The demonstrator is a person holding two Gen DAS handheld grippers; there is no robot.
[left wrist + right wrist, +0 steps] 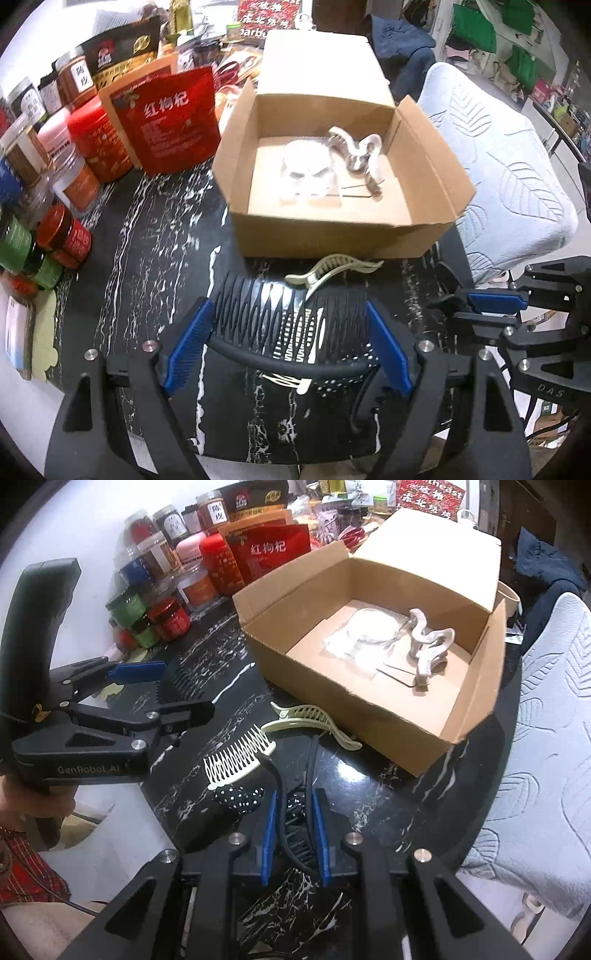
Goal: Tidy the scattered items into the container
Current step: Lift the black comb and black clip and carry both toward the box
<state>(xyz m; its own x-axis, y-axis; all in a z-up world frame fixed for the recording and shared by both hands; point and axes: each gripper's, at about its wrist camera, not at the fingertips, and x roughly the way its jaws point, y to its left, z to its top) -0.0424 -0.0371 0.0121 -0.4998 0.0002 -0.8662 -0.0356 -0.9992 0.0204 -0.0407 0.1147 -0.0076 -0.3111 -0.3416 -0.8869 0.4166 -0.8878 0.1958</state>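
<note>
A black wide-toothed comb (280, 314) spans the blue pads of my left gripper (288, 332), which is shut on its two ends, teeth pointing away. In the right wrist view the left gripper (184, 688) hangs at the left with the comb's teeth (181, 679) showing. My right gripper (295, 819) is shut on a thin black hairband (275, 775) with polka-dot fabric (240, 797). A cream comb (240, 760) and a cream hair clip (310, 720) lie on the black marble table in front of the open cardboard box (369, 716). Inside the box are a grey-white claw clip (428, 642) and a white pouch (362, 635).
Jars, tins and red packets (166, 122) crowd the table's back left. A chair with a pale padded cover (498, 166) stands right of the box. The right gripper (461, 306) shows at the right edge of the left wrist view. A hand (37, 805) grasps the left gripper's handle.
</note>
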